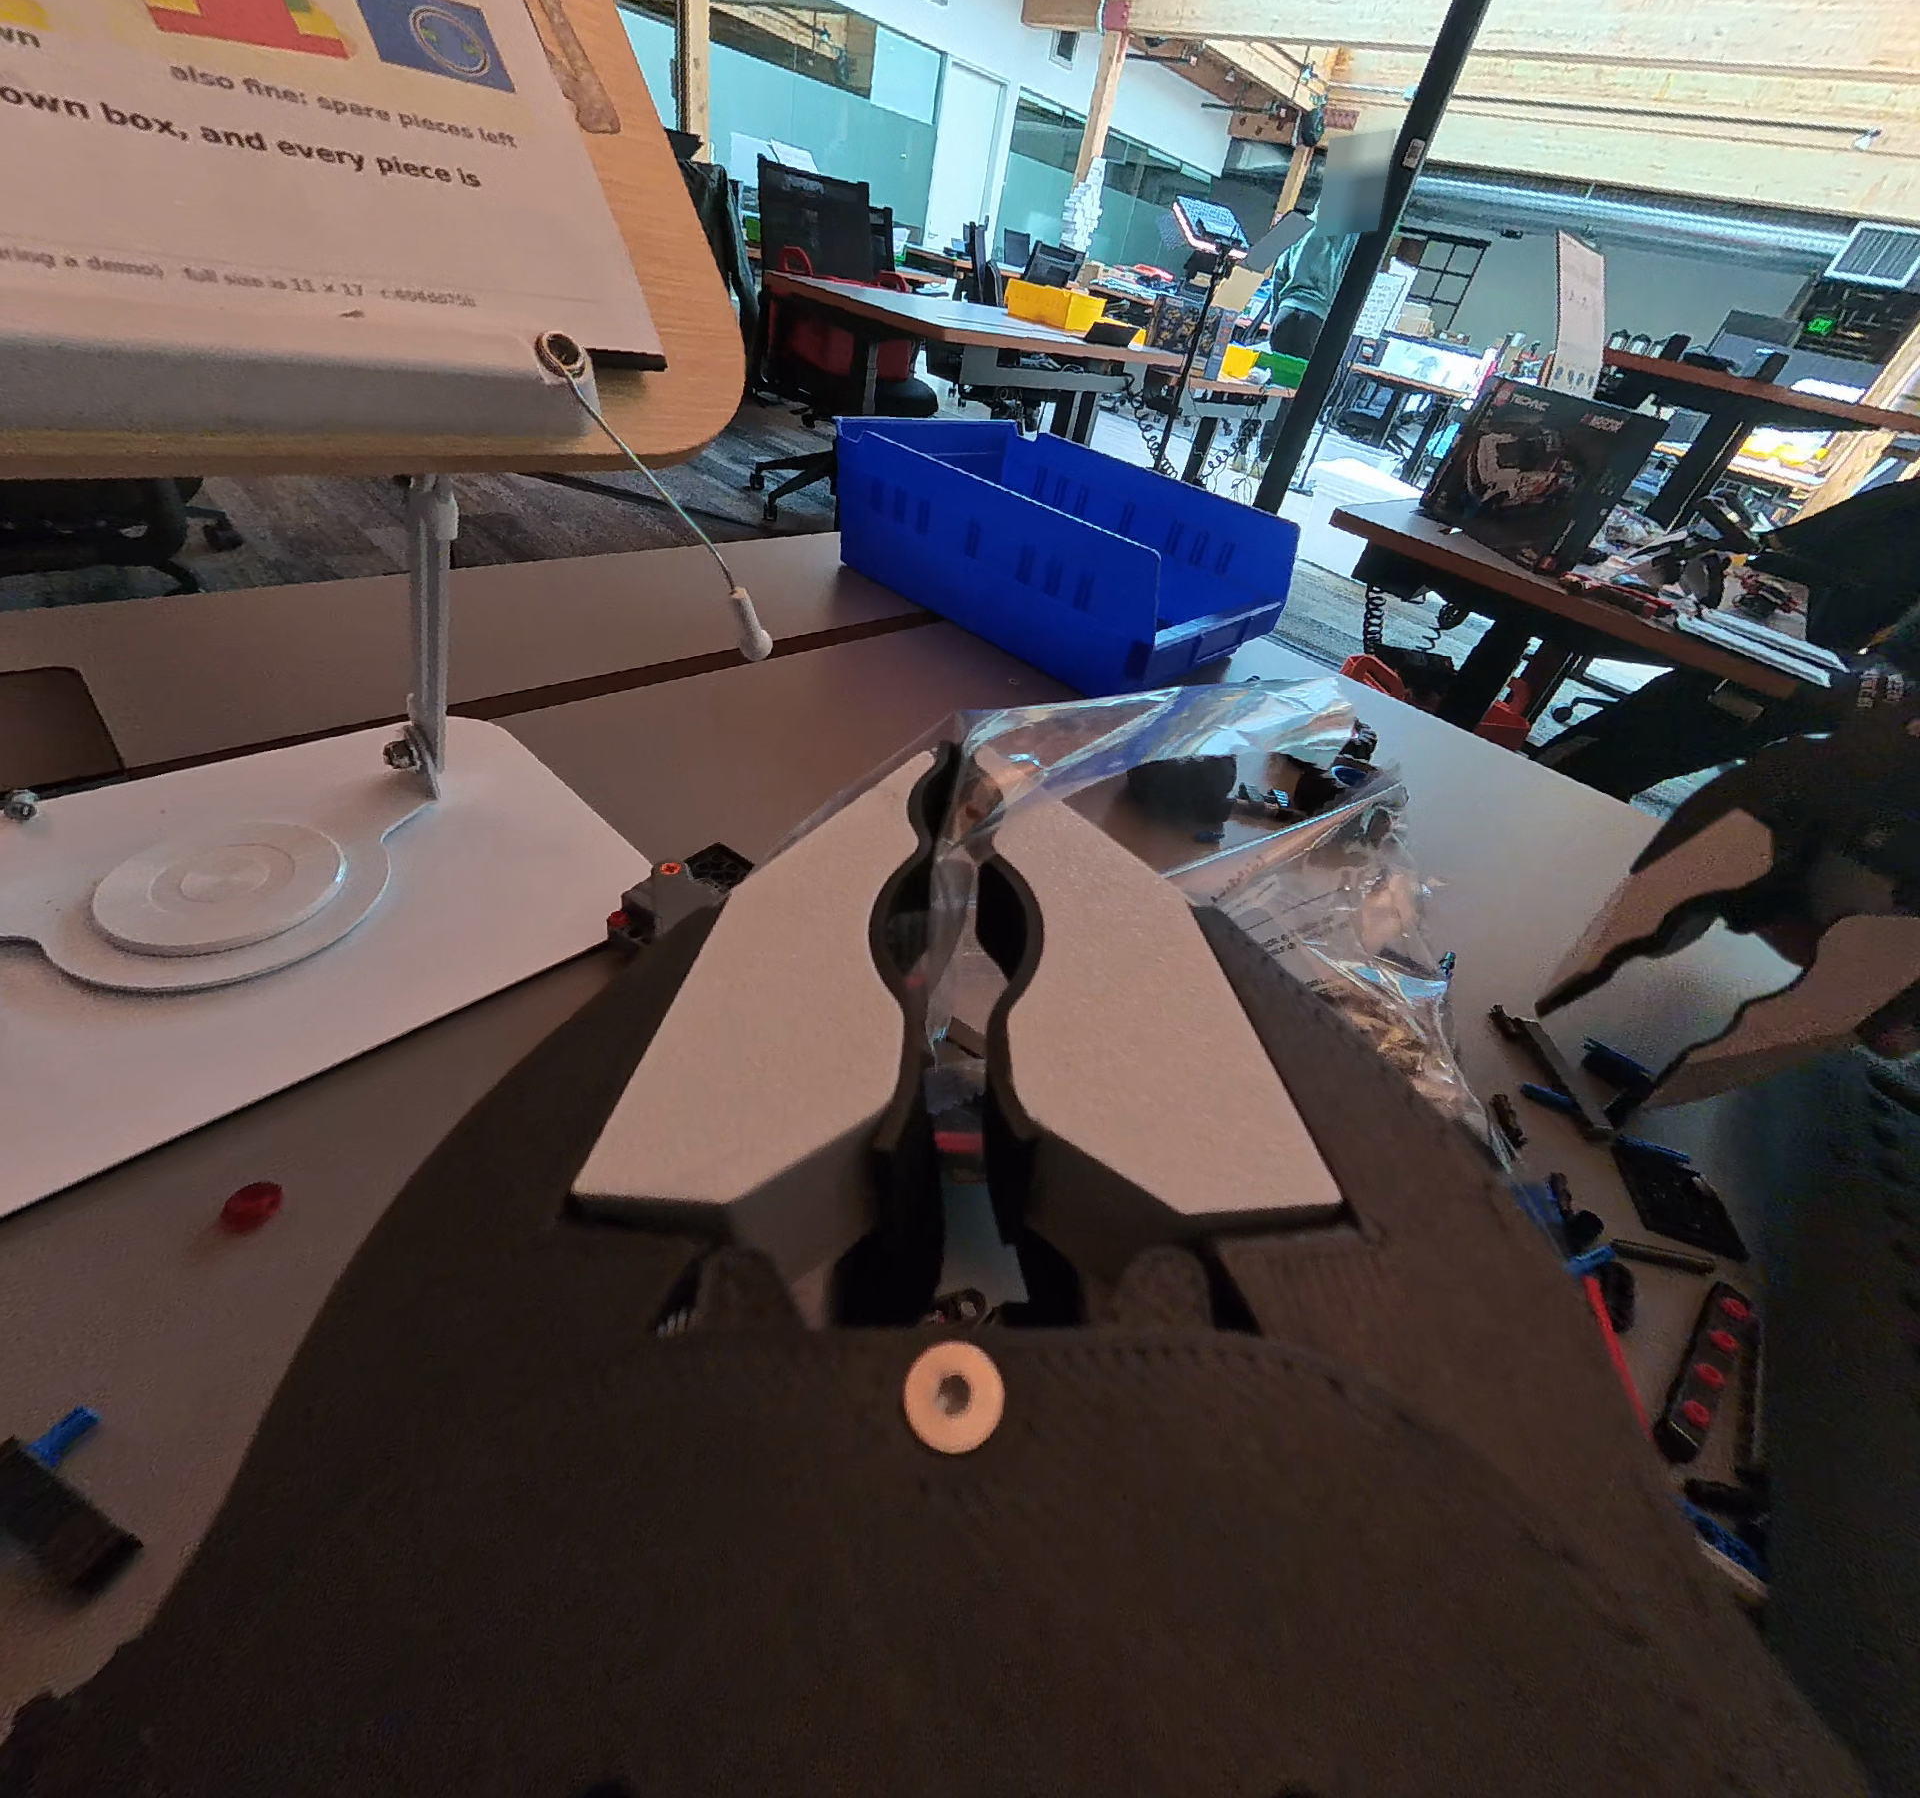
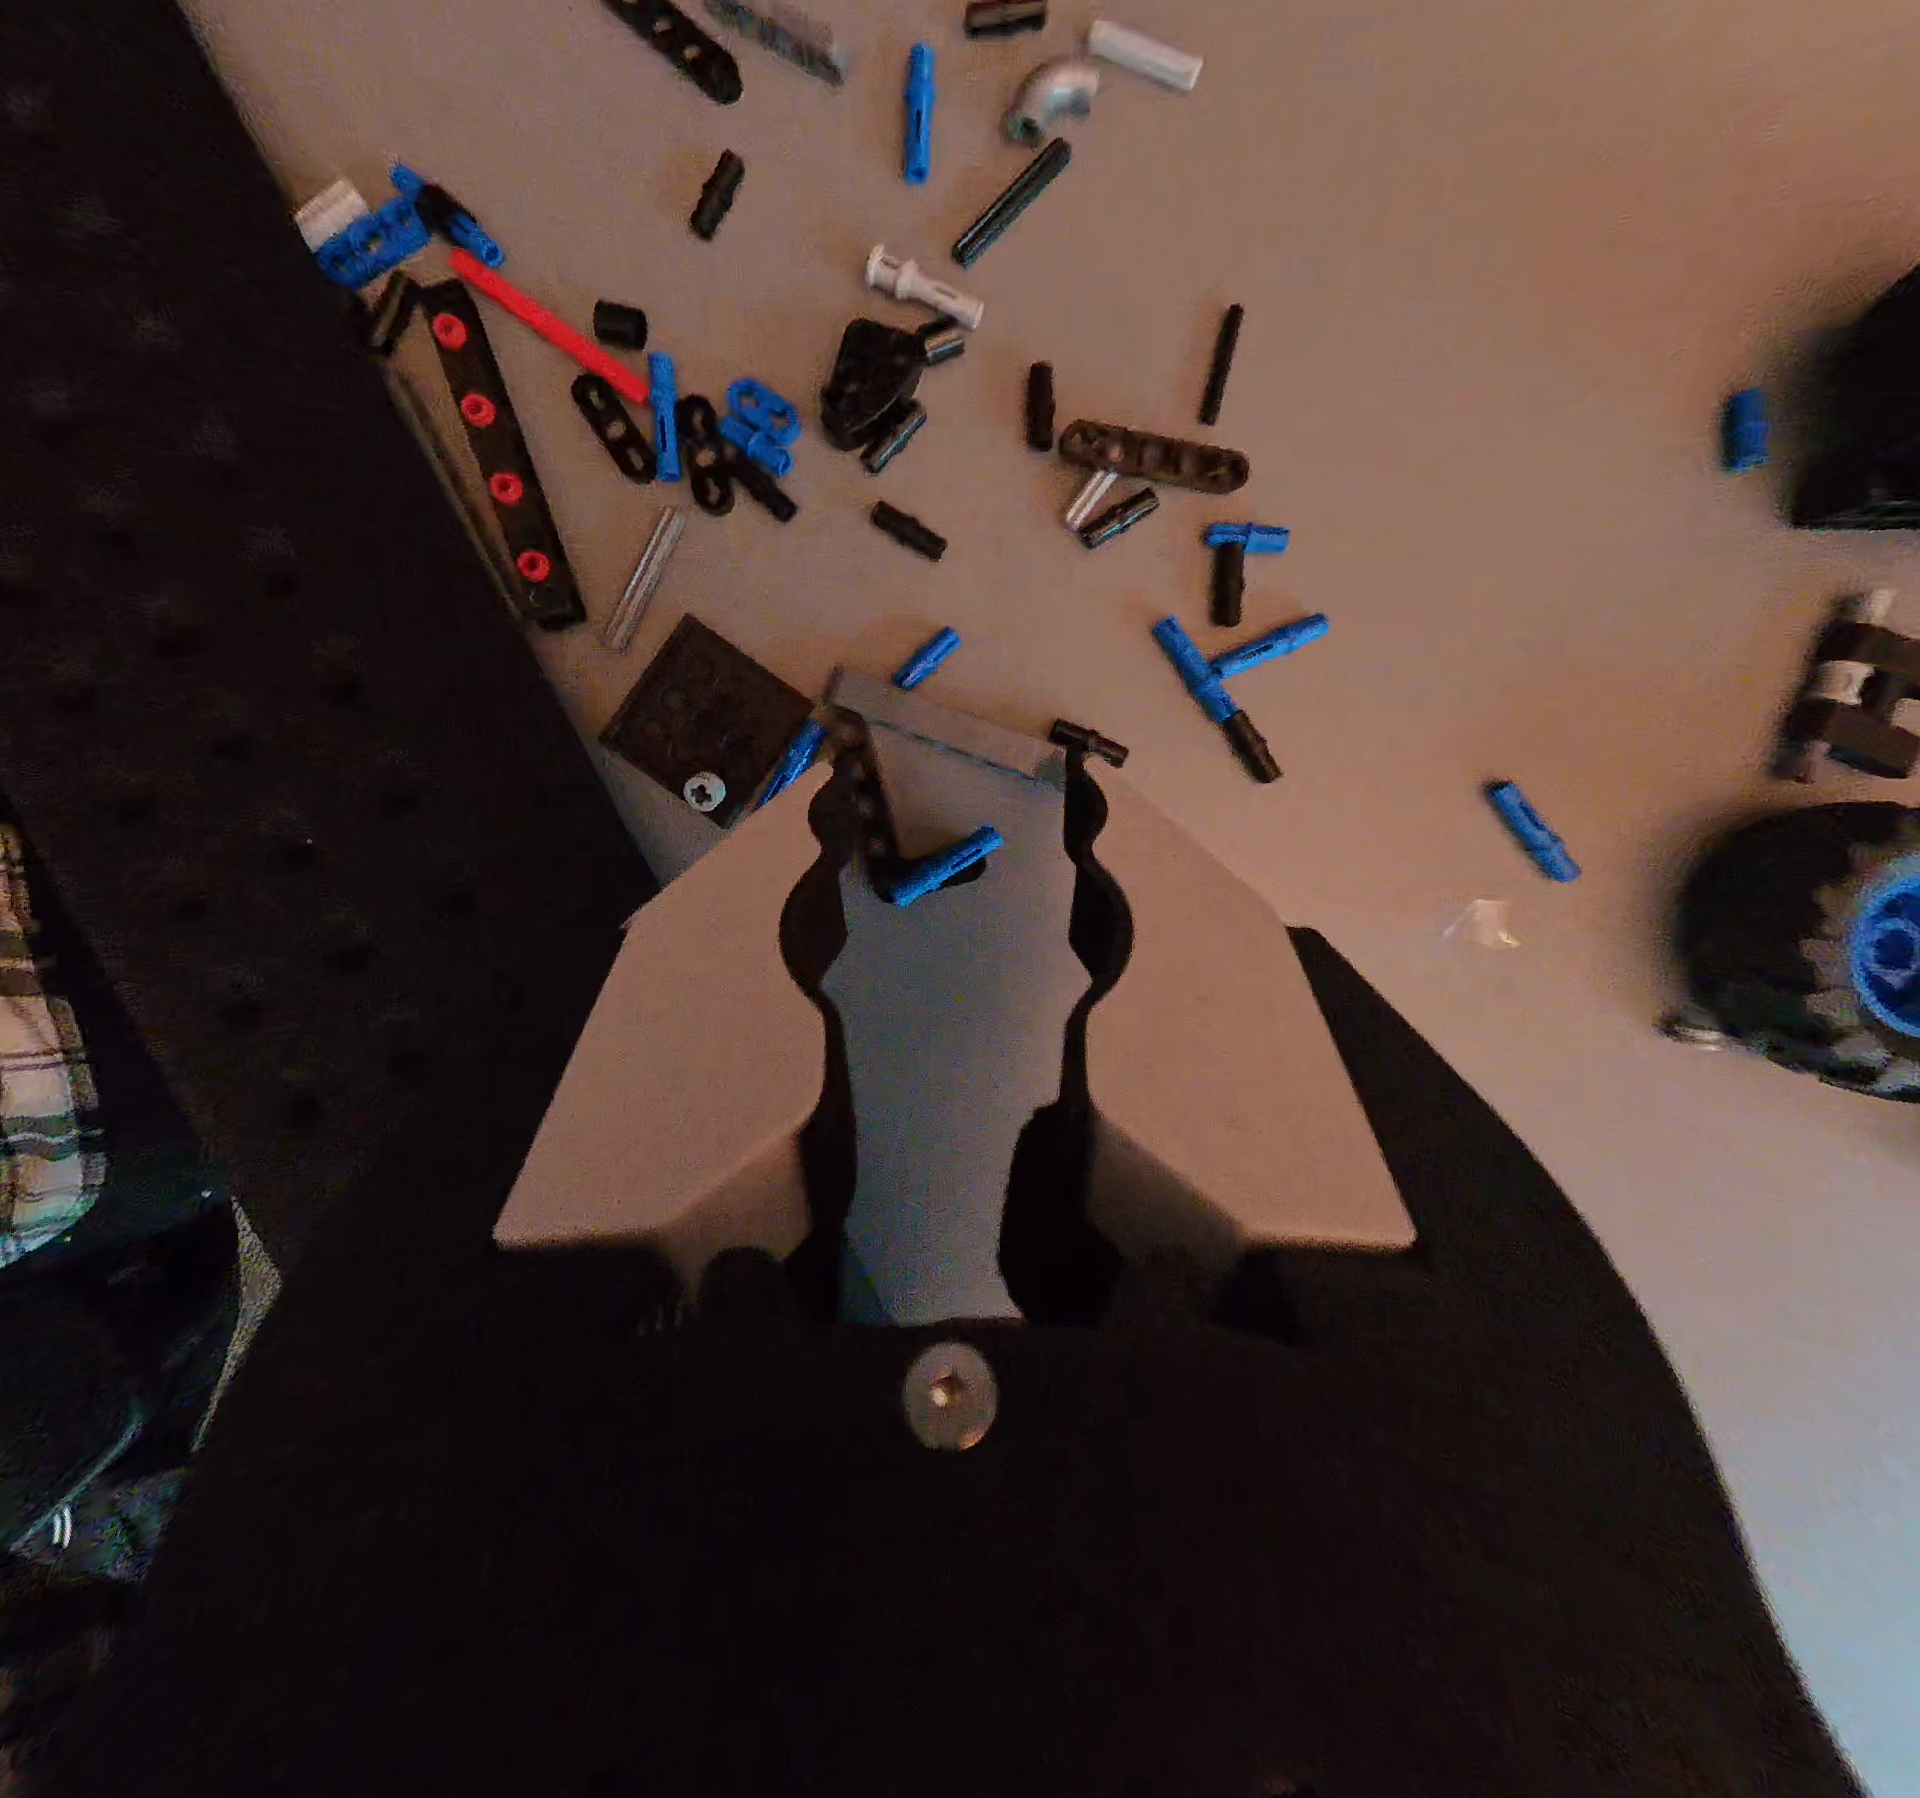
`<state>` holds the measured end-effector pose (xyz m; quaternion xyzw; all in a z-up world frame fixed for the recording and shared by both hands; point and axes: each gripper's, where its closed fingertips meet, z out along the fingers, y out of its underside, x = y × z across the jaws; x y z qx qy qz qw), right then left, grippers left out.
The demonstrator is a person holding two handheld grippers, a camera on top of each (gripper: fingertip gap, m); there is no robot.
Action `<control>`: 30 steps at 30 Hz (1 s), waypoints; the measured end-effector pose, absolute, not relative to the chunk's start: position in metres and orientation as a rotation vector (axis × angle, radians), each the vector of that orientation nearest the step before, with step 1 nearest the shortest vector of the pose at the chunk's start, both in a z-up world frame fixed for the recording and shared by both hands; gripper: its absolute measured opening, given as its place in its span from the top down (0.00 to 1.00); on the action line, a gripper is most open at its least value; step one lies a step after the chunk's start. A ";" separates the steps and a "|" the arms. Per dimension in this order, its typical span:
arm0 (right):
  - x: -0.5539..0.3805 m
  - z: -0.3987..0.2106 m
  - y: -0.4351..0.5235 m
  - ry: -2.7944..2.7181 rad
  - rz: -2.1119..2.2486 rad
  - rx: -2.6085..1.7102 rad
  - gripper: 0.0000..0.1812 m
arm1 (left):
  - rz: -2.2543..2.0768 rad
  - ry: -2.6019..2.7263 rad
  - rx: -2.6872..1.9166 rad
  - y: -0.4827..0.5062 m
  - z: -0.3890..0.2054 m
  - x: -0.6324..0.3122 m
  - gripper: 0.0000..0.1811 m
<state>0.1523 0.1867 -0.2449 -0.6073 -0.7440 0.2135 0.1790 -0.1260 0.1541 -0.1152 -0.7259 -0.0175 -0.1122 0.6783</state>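
Table: grey tabletop, bare far left.
Bin: blue plastic bin at the far edge, left view only.
Bag: left gripper pinches clear plastic bag.
Pieces: right gripper, spread, over blue pin; right view only.

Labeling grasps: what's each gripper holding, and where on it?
Left gripper: shut on the clear bag, pinching its near edge. Right gripper: open, holding nothing, above loose pieces on the table.

open-plan workshop office | rows of desks | office chairs | parts bins | timber beams
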 end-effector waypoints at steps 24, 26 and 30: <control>0.129 -0.251 0.179 -2.284 0.551 -1.393 0.88 | -0.250 -0.036 -1.635 0.154 -0.116 -0.126 1.00; 0.126 -0.257 0.179 -2.324 0.567 -1.377 0.87 | -0.252 -0.038 -1.633 0.154 -0.116 -0.126 1.00; 0.125 -0.260 0.184 -2.357 0.590 -1.386 0.94 | -0.250 -0.037 -1.634 0.154 -0.116 -0.126 1.00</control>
